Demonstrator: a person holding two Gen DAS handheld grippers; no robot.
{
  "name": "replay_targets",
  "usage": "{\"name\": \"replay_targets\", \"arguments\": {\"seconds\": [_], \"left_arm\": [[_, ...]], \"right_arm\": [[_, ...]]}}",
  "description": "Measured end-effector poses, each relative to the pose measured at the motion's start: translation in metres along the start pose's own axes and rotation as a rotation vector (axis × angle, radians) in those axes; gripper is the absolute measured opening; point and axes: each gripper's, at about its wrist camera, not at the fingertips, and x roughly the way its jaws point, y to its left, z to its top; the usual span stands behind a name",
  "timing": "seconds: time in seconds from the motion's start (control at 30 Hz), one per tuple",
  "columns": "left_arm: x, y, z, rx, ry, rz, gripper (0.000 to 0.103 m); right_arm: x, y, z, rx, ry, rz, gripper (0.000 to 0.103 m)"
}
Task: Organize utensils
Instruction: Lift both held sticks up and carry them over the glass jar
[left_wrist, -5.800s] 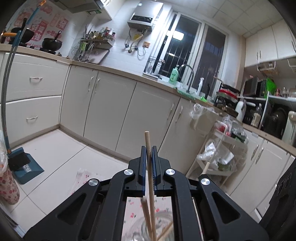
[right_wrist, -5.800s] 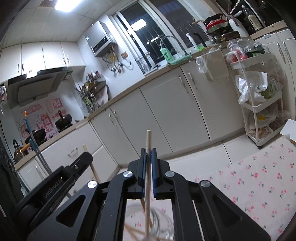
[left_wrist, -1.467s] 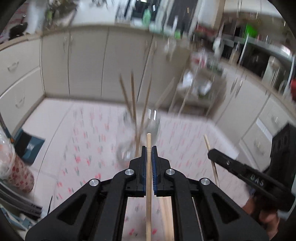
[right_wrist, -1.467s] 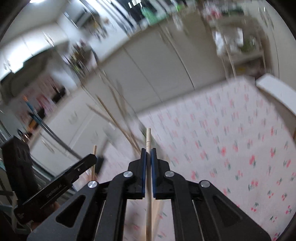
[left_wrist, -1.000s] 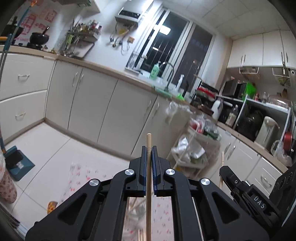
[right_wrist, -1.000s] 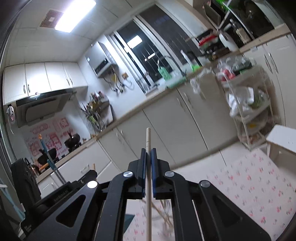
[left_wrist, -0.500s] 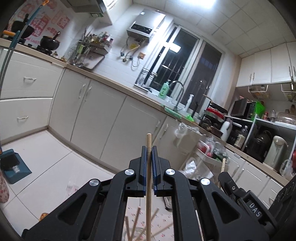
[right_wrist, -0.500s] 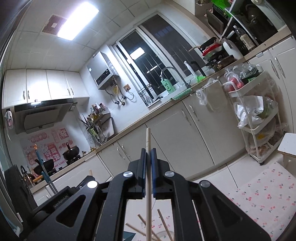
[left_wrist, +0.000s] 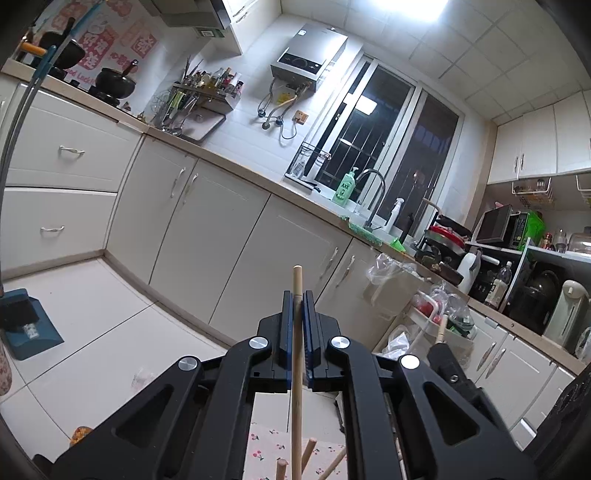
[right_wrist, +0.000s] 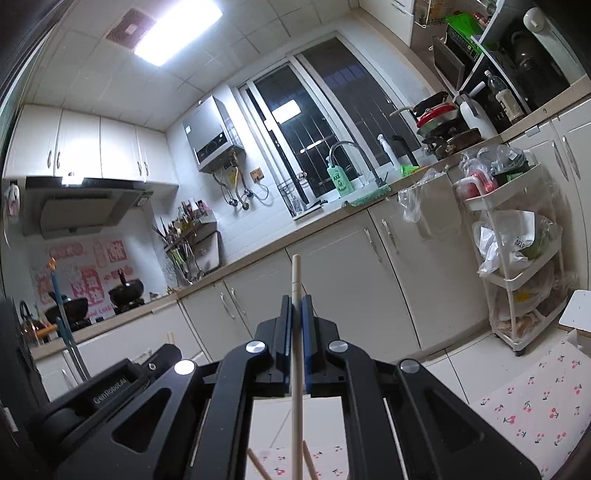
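Above the cherry-print cloth (left_wrist: 273, 448), both grippers' jaws are clamping upright wooden chopsticks (left_wrist: 296, 332), presumably for standing them with the others.

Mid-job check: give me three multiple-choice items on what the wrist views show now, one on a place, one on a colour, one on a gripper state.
1. Where does the green soap bottle stand?
A. by the faucet
B. on the floor
C. on the rolling cart

2. What colour are the left gripper pads?
A. red
B. blue
C. white

3. What is the right gripper doing?
A. open, empty
B. shut on nothing
C. shut on a chopstick

Answers: 1 A, it sits on the counter beside the faucet. 2 B, blue strips line the jaws. 3 C, the stick runs upright between closed pads.
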Motion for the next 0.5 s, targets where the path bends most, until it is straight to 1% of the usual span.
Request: {"name": "replay_targets", "arguments": {"seconds": [0.23,0.5], "left_arm": [[0.008,0.001,-0.019,0.033,0.011,0.014,0.005],[0.006,0.002,-0.034,0.057,0.041,0.017,0.005]], "right_arm": [[0.007,-0.005,-0.018,-0.022,0.028,-0.018,0.006],[0.001,-0.007,-0.032,-0.038,0.055,-0.023,0.006]]}}
